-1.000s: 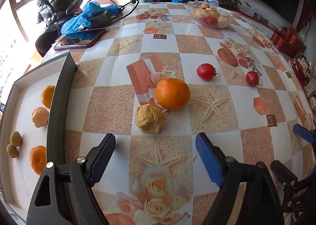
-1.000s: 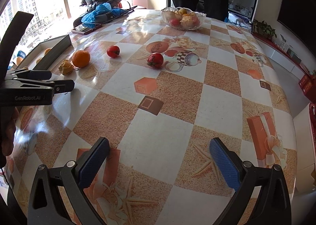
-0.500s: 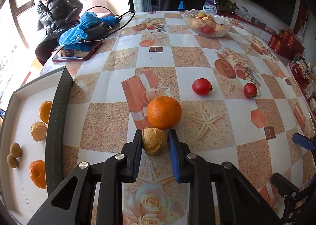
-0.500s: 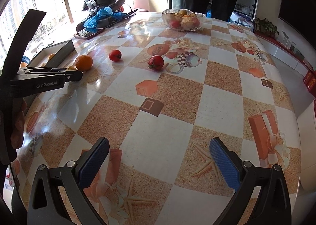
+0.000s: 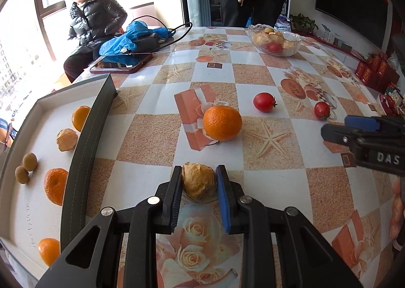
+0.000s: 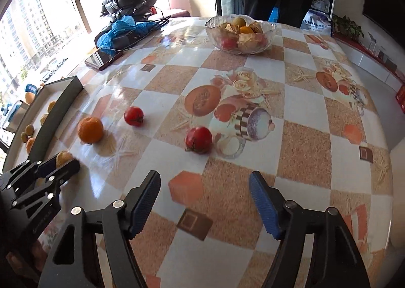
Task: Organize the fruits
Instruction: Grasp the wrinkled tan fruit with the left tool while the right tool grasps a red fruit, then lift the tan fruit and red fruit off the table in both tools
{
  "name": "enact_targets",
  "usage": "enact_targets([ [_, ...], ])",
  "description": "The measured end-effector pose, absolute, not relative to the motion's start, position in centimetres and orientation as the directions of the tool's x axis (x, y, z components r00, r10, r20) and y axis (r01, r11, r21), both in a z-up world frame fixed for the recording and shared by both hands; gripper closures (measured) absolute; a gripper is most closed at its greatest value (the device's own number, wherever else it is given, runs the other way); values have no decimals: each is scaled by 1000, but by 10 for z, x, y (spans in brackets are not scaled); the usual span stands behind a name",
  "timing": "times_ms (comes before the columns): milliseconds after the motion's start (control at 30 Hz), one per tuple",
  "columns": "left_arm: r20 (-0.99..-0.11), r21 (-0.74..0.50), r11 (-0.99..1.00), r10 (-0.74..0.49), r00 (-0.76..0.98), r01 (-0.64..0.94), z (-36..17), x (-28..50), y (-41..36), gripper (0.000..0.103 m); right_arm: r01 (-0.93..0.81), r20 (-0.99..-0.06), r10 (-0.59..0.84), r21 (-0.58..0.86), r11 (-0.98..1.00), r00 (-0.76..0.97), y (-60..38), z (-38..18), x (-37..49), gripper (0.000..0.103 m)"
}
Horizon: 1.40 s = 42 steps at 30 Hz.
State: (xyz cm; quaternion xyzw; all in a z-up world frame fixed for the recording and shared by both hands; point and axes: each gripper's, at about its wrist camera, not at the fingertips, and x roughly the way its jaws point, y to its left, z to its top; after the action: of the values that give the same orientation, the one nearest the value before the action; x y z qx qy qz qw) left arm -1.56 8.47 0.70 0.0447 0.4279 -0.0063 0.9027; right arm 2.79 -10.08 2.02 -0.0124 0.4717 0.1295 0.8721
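Note:
My left gripper (image 5: pixel 199 181) is shut on a tan papery husk fruit (image 5: pixel 198 180) just above the patterned tablecloth. Behind it lie an orange (image 5: pixel 222 123) and two red tomatoes (image 5: pixel 264 102) (image 5: pixel 322 109). A white tray (image 5: pixel 30 227) at the left holds several oranges, one husk fruit and two small brown fruits. My right gripper (image 6: pixel 205 200) is empty, its jaws closing, and it points at the nearer tomato (image 6: pixel 198 139); the orange (image 6: pixel 90 129) and second tomato (image 6: pixel 133 116) lie further left. The left gripper (image 6: pixel 63 161) shows at that view's left edge.
A glass bowl (image 6: pixel 215 32) of mixed fruit stands at the far side. A blue bag (image 5: pixel 131 37), cables and a dark red tablet (image 5: pixel 121 65) lie at the far left corner. One person sits by the window, another stands behind the table. The tray's dark wall (image 5: pixel 83 151) runs beside the left gripper.
My left gripper closed on the husk fruit and drew it back from the orange. The right gripper moved toward the tomatoes and its jaws narrowed.

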Motion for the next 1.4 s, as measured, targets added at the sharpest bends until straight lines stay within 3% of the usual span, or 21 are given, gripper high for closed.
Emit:
enact_targets([
  [167, -774, 53, 997, 9, 633, 51, 7, -15, 88, 75, -214, -825, 176, 69, 974, 537, -78, 17, 52, 36],
  [333, -776, 35, 998, -3, 631, 47, 7, -14, 91, 75, -222, -814, 129, 1, 975, 566, -66, 16, 52, 62],
  [500, -776, 41, 998, 3, 631, 46, 7, -15, 89, 75, -236, -822, 131, -4, 972, 554, -70, 18, 43, 78],
  [767, -790, -12, 999, -33, 612, 38, 7, -13, 96, 75, -240, -813, 145, 7, 971, 564, -82, 26, 16, 78],
  [900, -786, 3, 999, -23, 618, 41, 6, -15, 95, 74, -215, -833, 194, 92, 972, 518, -89, 19, 31, 78],
  [1267, -783, -5, 999, -28, 621, 38, 6, -15, 95, 74, -242, -819, 161, 28, 970, 551, -70, 19, 49, 78],
  [1300, -783, -4, 999, -27, 621, 38, 6, -14, 95, 74, -241, -819, 161, 28, 970, 551, -71, 18, 48, 71],
  [1333, -783, -3, 999, -25, 622, 38, 6, -14, 95, 74, -234, -817, 153, 23, 972, 555, -72, 19, 49, 41],
  [1367, -782, 1, 999, -22, 623, 37, 7, -15, 95, 74, -222, -813, 141, 16, 975, 564, -74, 19, 49, 24],
  [1400, -782, 3, 999, -21, 623, 38, 7, -15, 95, 74, -214, -801, 135, 9, 977, 583, -75, 19, 49, 14],
])
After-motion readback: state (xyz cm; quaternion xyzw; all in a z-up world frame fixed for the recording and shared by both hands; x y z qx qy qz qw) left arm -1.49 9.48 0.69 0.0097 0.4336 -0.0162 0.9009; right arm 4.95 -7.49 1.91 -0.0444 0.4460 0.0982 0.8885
